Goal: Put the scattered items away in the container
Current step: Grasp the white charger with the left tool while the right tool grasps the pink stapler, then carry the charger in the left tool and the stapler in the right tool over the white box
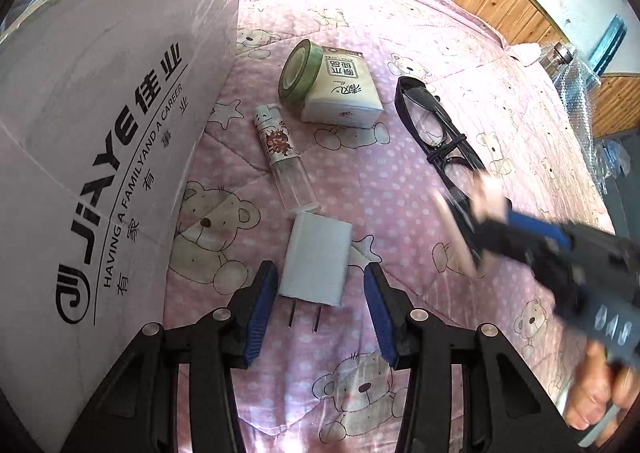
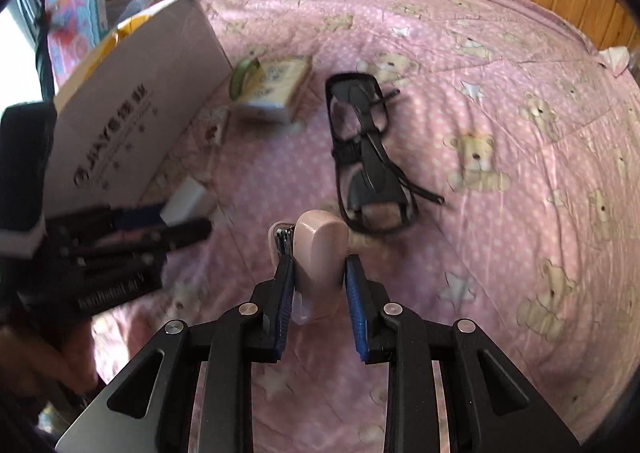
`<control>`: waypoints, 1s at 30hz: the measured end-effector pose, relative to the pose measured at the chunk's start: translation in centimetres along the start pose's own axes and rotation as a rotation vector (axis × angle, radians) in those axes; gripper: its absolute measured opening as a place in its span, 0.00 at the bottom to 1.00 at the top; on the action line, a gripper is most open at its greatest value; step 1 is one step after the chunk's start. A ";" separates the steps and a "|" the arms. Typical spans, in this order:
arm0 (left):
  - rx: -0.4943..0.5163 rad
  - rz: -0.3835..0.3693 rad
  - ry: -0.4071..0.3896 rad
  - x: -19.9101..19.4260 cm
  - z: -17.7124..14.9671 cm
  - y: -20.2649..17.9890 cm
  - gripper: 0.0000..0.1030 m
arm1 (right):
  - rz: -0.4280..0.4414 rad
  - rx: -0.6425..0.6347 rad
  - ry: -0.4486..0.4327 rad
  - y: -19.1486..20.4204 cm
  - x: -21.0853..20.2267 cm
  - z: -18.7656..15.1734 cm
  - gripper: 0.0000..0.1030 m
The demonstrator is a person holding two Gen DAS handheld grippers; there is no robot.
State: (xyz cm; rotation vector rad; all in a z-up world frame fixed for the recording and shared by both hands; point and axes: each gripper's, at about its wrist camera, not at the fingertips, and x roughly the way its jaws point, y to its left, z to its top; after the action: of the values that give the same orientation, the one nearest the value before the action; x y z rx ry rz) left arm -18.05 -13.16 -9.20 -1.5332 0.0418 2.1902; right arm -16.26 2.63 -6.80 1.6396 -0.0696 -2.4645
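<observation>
Currently right gripper (image 2: 319, 273) clamps the pink clip (image 2: 320, 249); left gripper (image 1: 320, 285) spread, straddling white charger (image 1: 316, 259).

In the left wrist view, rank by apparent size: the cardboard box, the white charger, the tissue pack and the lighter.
1. White printed cardboard box, by far the largest.
2. White plug-in charger and white paper tissue pack: alike; the charger lies nearer the camera, so their order is unsure.
3. Slim patterned lighter, smallest.
</observation>
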 end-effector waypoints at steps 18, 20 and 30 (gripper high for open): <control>0.026 0.031 -0.062 0.4 0.0 -0.3 0.32 | 0.163 0.162 -0.089 -1.4 0.9 -2.3 0.25; 0.025 0.029 -0.059 0.3 0.1 -0.5 0.32 | 0.166 0.165 -0.091 -1.5 0.5 -2.4 0.25; 0.040 0.002 -0.087 -2.4 -0.9 -2.1 0.32 | 0.195 0.178 -0.122 -0.7 -1.9 -3.7 0.25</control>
State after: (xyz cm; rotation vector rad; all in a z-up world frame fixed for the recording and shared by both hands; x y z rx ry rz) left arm -15.82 -12.40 -6.90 -1.4156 0.0590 2.2413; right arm -12.23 3.91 -6.65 1.4647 -0.4549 -2.4641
